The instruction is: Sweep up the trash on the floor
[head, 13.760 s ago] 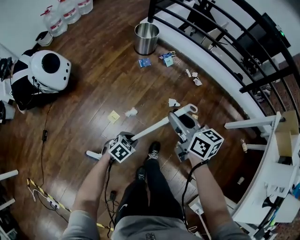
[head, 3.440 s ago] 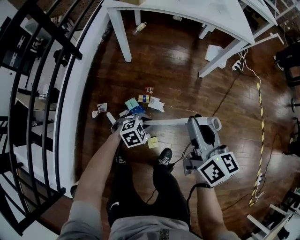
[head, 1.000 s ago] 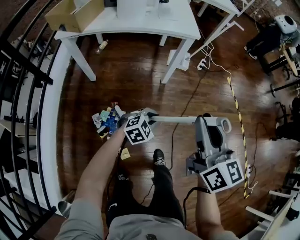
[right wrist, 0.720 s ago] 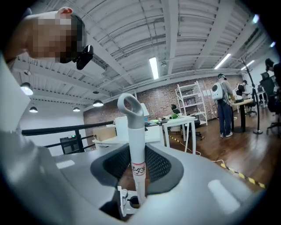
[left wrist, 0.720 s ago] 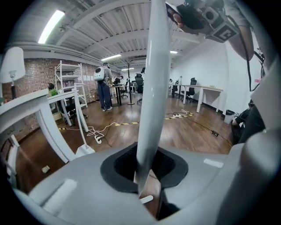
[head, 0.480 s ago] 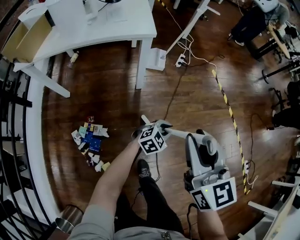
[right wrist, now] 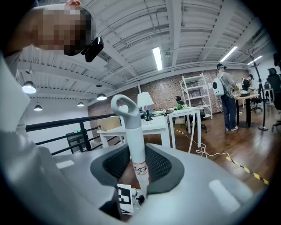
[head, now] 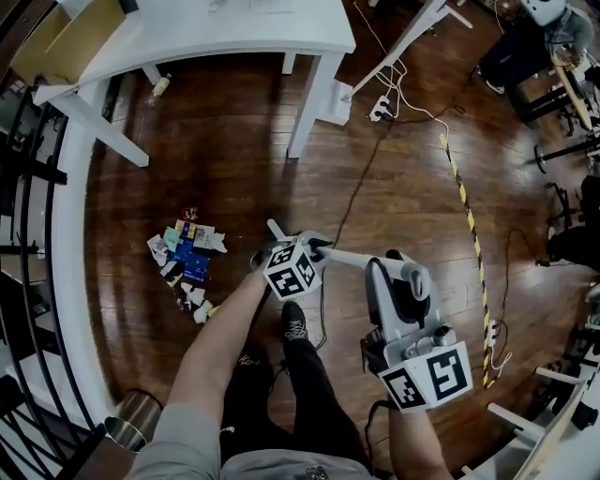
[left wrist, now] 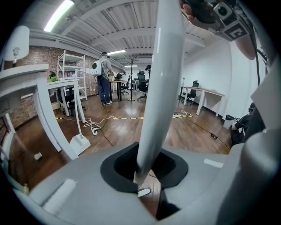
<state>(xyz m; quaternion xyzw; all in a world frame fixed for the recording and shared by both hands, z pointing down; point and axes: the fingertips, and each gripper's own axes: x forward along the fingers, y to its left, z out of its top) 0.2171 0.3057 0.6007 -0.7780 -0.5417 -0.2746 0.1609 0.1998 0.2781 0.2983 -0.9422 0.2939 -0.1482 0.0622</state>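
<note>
Head view looks steeply down on a dark wood floor point(head: 234, 187). The left tool point(head: 312, 247) and right tool point(head: 392, 267) are both on the white broom point(head: 349, 257), whose pole runs nearly level between them, in front of the person's legs. A short white stub sticks out past the left tool; the brush end cannot be made out.

Left gripper view shows the left tool point(left wrist: 148, 176) clamped on the pole point(left wrist: 160, 79), which rises straight up between its dark pads. In the right gripper view, the right tool point(right wrist: 137, 173) is clamped on the pole just below its looped end point(right wrist: 124, 107), with a round sticker point(right wrist: 140, 169) on the pole at the pads. The left tool's marker cube point(right wrist: 124, 198) shows below.

The trash point(head: 187, 262), a loose heap of paper scraps and wrappers, lies on the floor to the left of the left arm, near the white curb point(head: 67, 262) under the black railing point(head: 23, 169) and apart from both tools. A steel bin point(head: 129, 429) stands at the lower left by the curb.

A white tabletop point(head: 234, 28) spans the top, a cardboard box point(head: 56, 37) on its left end. A bottle point(head: 159, 86) lies under it. A power strip point(head: 380, 110) and striped tape point(head: 466, 197) lie to the right.
</note>
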